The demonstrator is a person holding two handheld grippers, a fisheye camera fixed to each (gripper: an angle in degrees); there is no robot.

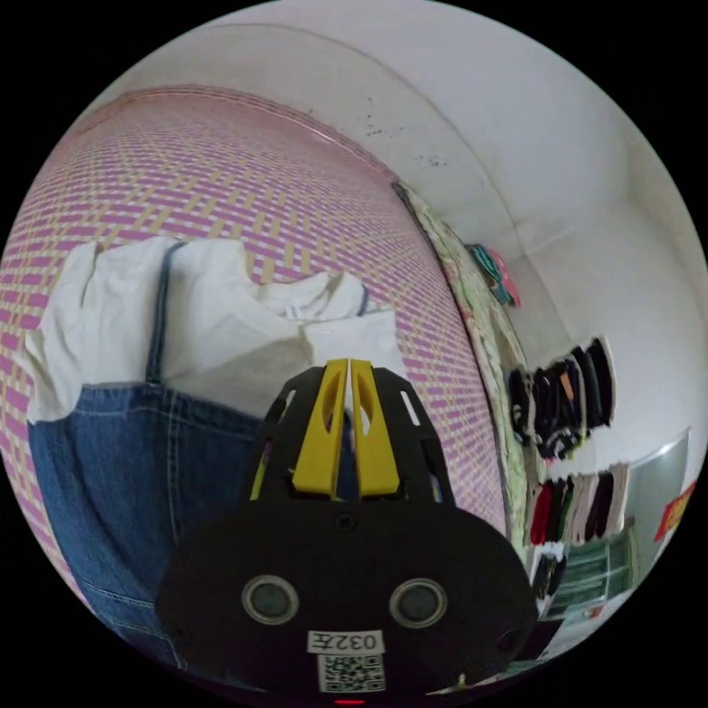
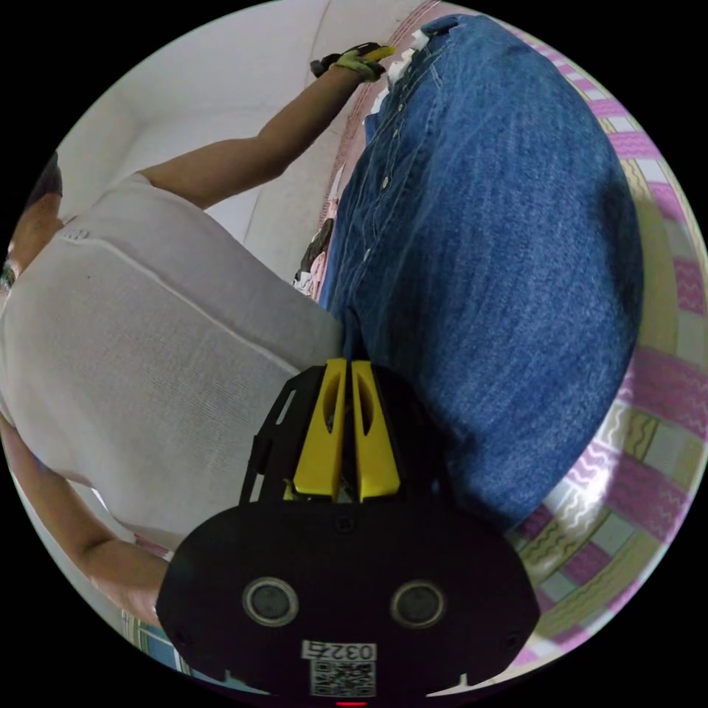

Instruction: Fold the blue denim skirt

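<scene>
Spread flat over the pink woven mat (image 1: 295, 206) for folding, the blue denim skirt (image 2: 487, 243) is flanked by the left gripper (image 1: 348, 365) and right gripper (image 2: 346, 365), their jaws nearly closed, apparently pinching opposite edges, though the grip itself is hidden.

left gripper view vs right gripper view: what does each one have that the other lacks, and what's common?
Left gripper view: white top attached above the denim, and clothes hanging on the wall.

Right gripper view: the person's torso in a pale knit shirt, and an outstretched arm reaching to the other tongs at the far end of the garment.

Shared: blue denim skirt lying on the pink-and-yellow woven bedcover, white walls, and each view's own yellow tongs, closed, at the denim's edge.
</scene>
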